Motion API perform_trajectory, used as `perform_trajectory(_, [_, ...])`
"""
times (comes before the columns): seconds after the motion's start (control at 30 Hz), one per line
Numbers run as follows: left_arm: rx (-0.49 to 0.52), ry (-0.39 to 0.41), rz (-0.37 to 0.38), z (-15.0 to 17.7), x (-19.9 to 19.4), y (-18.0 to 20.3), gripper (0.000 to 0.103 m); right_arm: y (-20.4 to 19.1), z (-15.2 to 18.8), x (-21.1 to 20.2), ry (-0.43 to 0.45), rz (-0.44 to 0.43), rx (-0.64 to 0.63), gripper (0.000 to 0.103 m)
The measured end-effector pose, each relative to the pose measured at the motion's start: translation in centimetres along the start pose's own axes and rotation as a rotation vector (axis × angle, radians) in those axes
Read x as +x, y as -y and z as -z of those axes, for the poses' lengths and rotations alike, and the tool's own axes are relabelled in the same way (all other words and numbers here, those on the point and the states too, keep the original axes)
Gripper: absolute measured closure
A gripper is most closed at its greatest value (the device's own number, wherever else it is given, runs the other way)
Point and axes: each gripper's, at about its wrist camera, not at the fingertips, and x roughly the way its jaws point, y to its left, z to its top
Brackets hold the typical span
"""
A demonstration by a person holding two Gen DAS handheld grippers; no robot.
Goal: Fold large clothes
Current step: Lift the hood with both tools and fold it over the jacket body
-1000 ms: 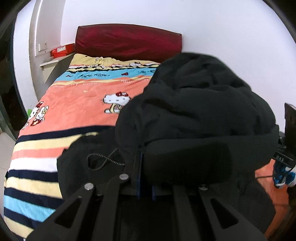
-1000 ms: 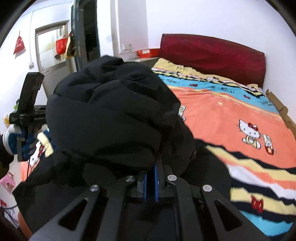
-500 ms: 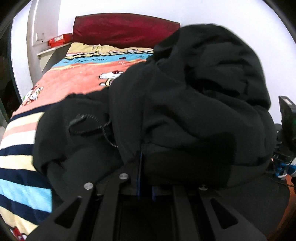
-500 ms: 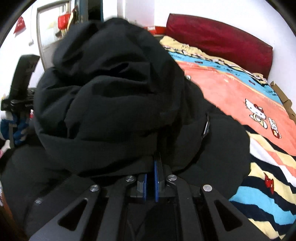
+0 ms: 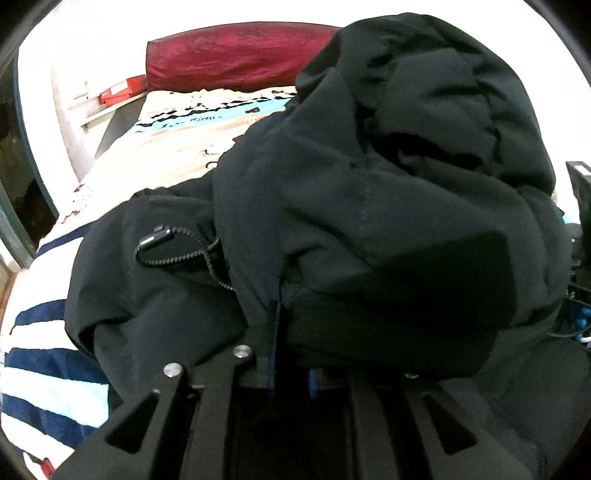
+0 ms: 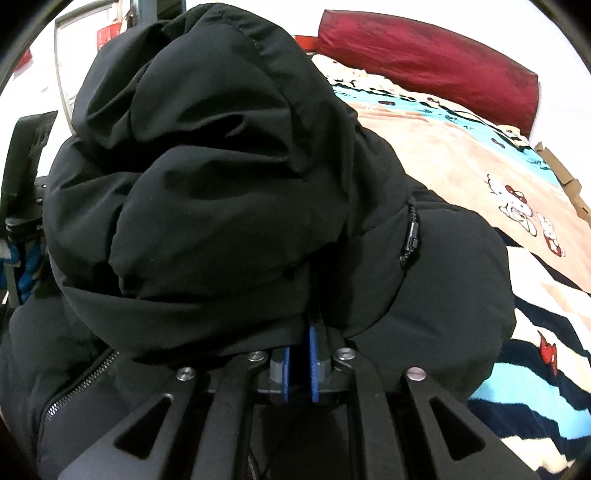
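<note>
Left gripper (image 5: 291, 354) opening, black jacket (image 5: 369, 206) between its fingers (image 5: 272, 354).

bed (image 6: 461, 155): striped cartoon cover; black jacket (image 6: 221, 184) heaped on it; red pillow (image 5: 236, 55) at head.

Looking into a home bedroom: bed (image 5: 44, 369) spreading ahead of the tongs under a striped cartoon-cat cover (image 6: 480, 166), dark red headboard (image 5: 229, 62) standing at the far end against a white wall (image 5: 110, 29), black jacket (image 6: 221, 184) lying on top.

Left gripper (image 5: 291, 354), bottom centre of frame: jaws opening, black jacket (image 5: 369, 184) fabric between them. Right gripper (image 6: 300, 350), bottom centre: blue pads (image 6: 314, 354) near-shut on jacket fabric.
</note>
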Motion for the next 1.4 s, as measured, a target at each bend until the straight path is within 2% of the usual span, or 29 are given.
perform_trajectory(0.1, [-0.005,-0.006,-0.013,-0.2,-0.3,0.1,0.079,-0.1,-0.3,-0.2,-0.002,0.016,-0.008,0.091])
perform_trajectory(0.17, [-0.016,-0.007,-0.018,0.0,-0.5,-0.2,0.065,-0.2,-0.3,-0.6,0.002,0.021,-0.008,0.089])
perform_trajectory(0.23, [-0.028,-0.006,-0.014,0.3,-0.8,-0.5,0.062,-0.3,-0.1,-0.8,0.005,0.025,-0.008,0.086])
perform_trajectory(0.47, [-0.029,0.001,-0.003,0.9,-2.1,-0.3,0.061,-0.9,0.0,-1.1,0.009,0.033,-0.012,0.085])
perform_trajectory(0.67, [-0.082,0.024,0.033,1.5,-4.0,-0.7,0.061,-0.9,0.2,-1.0,0.008,0.029,-0.023,0.085])
perform_trajectory(0.93, [-0.197,0.156,0.141,-0.7,-7.7,-1.8,0.061,-0.9,0.4,-0.8,0.01,0.017,-0.031,0.087])
perform_trajectory(1.03, [-0.214,0.181,0.155,-1.8,-8.0,-2.0,0.061,-0.8,0.6,-0.8,0.014,0.013,-0.029,0.087])
perform_trajectory(1.17, [-0.197,0.127,0.172,-2.5,-5.7,-1.4,0.061,-0.5,0.7,-0.7,0.017,0.002,-0.021,0.087])
perform_trajectory(1.3, [-0.164,0.002,0.161,-1.9,-1.2,-0.4,0.06,-0.3,0.8,-0.9,0.019,0.006,-0.014,0.087])
perform_trajectory(1.4, [-0.147,-0.057,0.144,-1.0,0.7,0.2,0.06,0.0,0.9,-1.3,0.024,0.001,0.005,0.081])
